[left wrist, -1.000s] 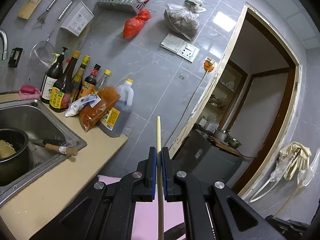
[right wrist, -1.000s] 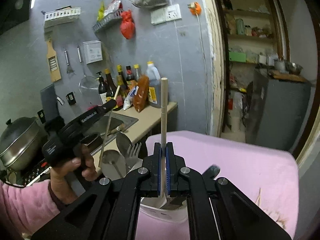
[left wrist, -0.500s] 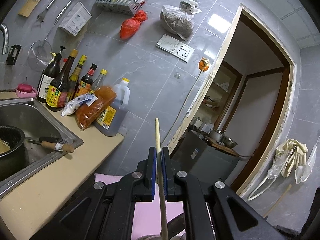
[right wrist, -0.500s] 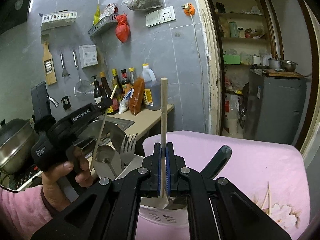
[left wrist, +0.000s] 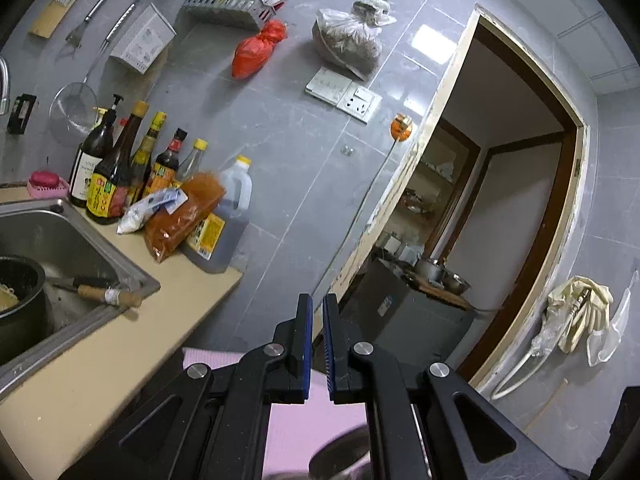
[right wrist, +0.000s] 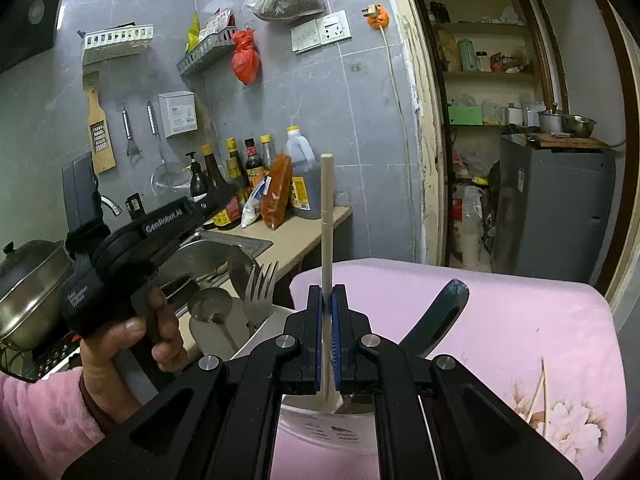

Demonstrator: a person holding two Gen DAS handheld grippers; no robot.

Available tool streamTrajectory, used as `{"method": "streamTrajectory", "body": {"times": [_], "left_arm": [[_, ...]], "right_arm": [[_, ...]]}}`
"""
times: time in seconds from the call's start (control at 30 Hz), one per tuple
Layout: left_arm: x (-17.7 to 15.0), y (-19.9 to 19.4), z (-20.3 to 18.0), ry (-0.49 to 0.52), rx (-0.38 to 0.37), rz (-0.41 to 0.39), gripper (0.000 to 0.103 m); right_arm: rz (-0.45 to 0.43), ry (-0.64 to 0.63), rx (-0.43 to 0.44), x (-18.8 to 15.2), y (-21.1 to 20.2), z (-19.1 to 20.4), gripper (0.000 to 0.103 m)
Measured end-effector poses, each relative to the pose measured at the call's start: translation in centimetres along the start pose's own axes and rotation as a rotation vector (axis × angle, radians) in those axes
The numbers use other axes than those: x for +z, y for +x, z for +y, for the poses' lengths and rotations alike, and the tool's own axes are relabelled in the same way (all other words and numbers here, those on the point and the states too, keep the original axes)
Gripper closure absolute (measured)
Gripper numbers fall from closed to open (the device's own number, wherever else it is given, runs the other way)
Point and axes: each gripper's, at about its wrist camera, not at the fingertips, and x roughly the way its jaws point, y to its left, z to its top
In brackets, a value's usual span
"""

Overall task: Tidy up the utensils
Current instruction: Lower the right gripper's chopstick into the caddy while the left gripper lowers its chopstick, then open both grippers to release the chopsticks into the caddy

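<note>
My right gripper [right wrist: 327,300] is shut on a pale wooden utensil handle [right wrist: 327,216] that stands upright over a white utensil holder [right wrist: 320,420] on the pink cloth. A fork [right wrist: 258,292], a spoon [right wrist: 210,306] and a dark handle [right wrist: 440,320] stick out of the holder. My left gripper [left wrist: 317,308] is slightly open and empty, its blue pads a small gap apart. It also shows in the right wrist view [right wrist: 216,200], held by a hand to the left of the holder.
A steel sink [left wrist: 60,248] holds a black pot [left wrist: 16,304] and a wooden-handled knife [left wrist: 108,294]. Sauce bottles [left wrist: 120,176] and an oil jug [left wrist: 224,220] stand on the beige counter [left wrist: 100,360]. Two chopsticks [right wrist: 538,392] lie on the pink-covered table. A doorway [left wrist: 500,220] opens at right.
The wooden chopstick that my left gripper held is gone from between its fingers, and the fingers have parted slightly. My right gripper still holds its handle over the holder.
</note>
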Motion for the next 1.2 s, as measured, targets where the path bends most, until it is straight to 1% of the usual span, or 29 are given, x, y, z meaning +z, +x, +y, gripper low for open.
{"method": "streamTrajectory", "body": {"times": [0.13, 0.27, 0.3, 0.33, 0.4, 0.5, 0.57, 0.6, 0.63, 0.67, 0.7, 0.73, 0.77, 0.8, 0.83, 0.87, 0.9, 0.93, 0.97, 1.03, 1.1, 1.2], "left_arm": [[-0.3, -0.7, 0.0, 0.012, 0.005, 0.025, 0.097], [-0.2, -1.2, -0.1, 0.037, 0.021, 0.059, 0.097], [-0.2, -1.5, -0.1, 0.045, 0.024, 0.068, 0.097], [-0.2, -1.7, -0.2, 0.058, 0.031, 0.078, 0.097], [-0.1, -2.2, -0.4, 0.084, 0.043, 0.095, 0.096], [0.1, -3.1, -1.0, 0.113, 0.054, 0.113, 0.094], [0.2, -3.7, -1.5, 0.132, 0.056, 0.124, 0.088], [0.3, -4.1, -2.0, 0.145, 0.056, 0.130, 0.080], [0.4, -4.4, -2.4, 0.152, 0.056, 0.132, 0.069], [0.5, -4.9, -2.9, 0.157, 0.052, 0.129, 0.063], [0.6, -5.2, -3.4, 0.158, 0.050, 0.124, 0.056], [0.7, -5.7, -4.1, 0.162, 0.044, 0.117, 0.051], [0.8, -6.1, -4.8, 0.170, 0.041, 0.118, 0.048], [0.8, -6.4, -5.6, 0.182, 0.041, 0.118, 0.041], [0.8, -6.6, -6.2, 0.192, 0.043, 0.116, 0.033], [0.8, -6.9, -7.0, 0.205, 0.042, 0.112, 0.029], [0.7, -7.2, -7.7, 0.214, 0.040, 0.107, 0.020], [0.6, -7.5, -8.5, 0.223, 0.035, 0.103, 0.013], [0.5, -7.8, -9.2, 0.231, 0.030, 0.100, 0.010], [0.0, -8.1, -11.0, 0.254, 0.019, 0.098, 0.003], [-0.7, -8.4, -12.6, 0.284, 0.012, 0.097, 0.001], [-2.1, -8.5, -15.5, 0.347, -0.004, 0.104, 0.000]], "right_arm": [[-0.001, 0.014, 0.010, -0.3, 0.4, 0.0, 0.099], [0.024, 0.013, 0.008, -0.6, 0.9, 0.0, 0.098], [0.029, 0.013, 0.006, -0.7, 0.8, 0.0, 0.093], [0.035, 0.016, 0.003, -0.7, 0.8, 0.0, 0.083], [0.027, 0.025, 0.010, -0.6, 0.2, -0.1, 0.069], [0.012, 0.025, 0.014, -0.3, -0.9, -0.1, 0.069], [-0.008, 0.025, 0.011, 0.0, -2.1, -0.1, 0.069], [-0.016, 0.025, 0.007, 0.2, -2.6, -0.2, 0.069], [-0.025, 0.024, -0.002, 0.5, -3.3, -0.4, 0.067], [-0.036, 0.025, -0.014, 0.7, -4.2, -0.7, 0.064], [-0.047, 0.032, -0.025, 1.0, -5.0, -1.1, 0.057], [-0.054, 0.039, -0.032, 1.2, -5.5, -1.5, 0.051], [-0.065, 0.049, -0.046, 1.4, -6.4, -2.1, 0.049], [-0.073, 0.055, -0.058, 1.6, -7.1, -2.6, 0.045], [-0.083, 0.061, -0.080, 1.8, -8.1, -3.4, 0.039], [-0.092, 0.066, -0.098, 1.9, -8.9, -4.1, 0.036], [-0.101, 0.069, -0.115, 2.0, -9.6, -4.7, 0.030], [-0.112, 0.072, -0.131, 2.1, -10.4, -5.4, 0.026], [-0.120, 0.073, -0.150, 2.1, -11.1, -6.1, 0.025], [-0.131, 0.070, -0.187, 2.3, -12.4, -7.3, 0.017], [-0.149, 0.064, -0.217, 2.2, -13.7, -8.6, 0.013], [-0.167, 0.054, -0.257, 2.1, -15.3, -10.3, 0.011]]}}
